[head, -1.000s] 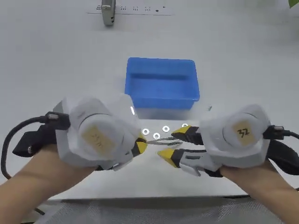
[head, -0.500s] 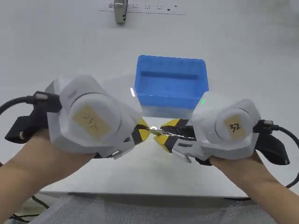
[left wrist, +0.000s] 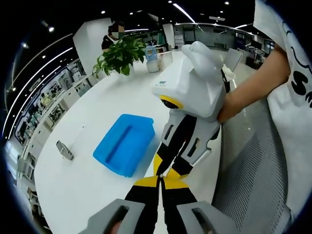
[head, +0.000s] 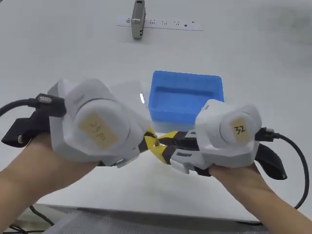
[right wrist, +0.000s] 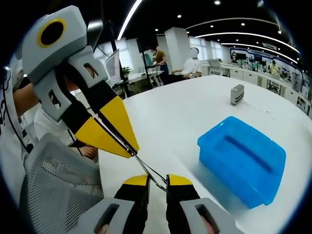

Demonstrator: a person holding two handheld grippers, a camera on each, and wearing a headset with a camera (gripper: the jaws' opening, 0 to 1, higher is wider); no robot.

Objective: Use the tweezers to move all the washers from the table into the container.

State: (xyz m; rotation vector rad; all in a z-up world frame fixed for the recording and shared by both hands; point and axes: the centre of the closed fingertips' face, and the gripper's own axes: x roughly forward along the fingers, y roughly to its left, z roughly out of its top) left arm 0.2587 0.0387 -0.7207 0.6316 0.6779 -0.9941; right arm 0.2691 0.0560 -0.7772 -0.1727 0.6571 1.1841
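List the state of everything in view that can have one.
left gripper, shut on the tweezers
right gripper, shut on the tweezers
tweezers, held between both grippers
blue container, upright, open top, looks empty

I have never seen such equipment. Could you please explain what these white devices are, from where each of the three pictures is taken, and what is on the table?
There is no robot: a person holds two grippers, each a white housing with yellow-and-black jaws. The head view comes from a camera on the person's head, looking down at the table. The two round pictures come from cameras riding on the left gripper and the right gripper, each looking along its own jaws. On the table stand a blue container and, farther back, a power strip. The grippers meet tip to tip, and both seem shut on thin metal tweezers.
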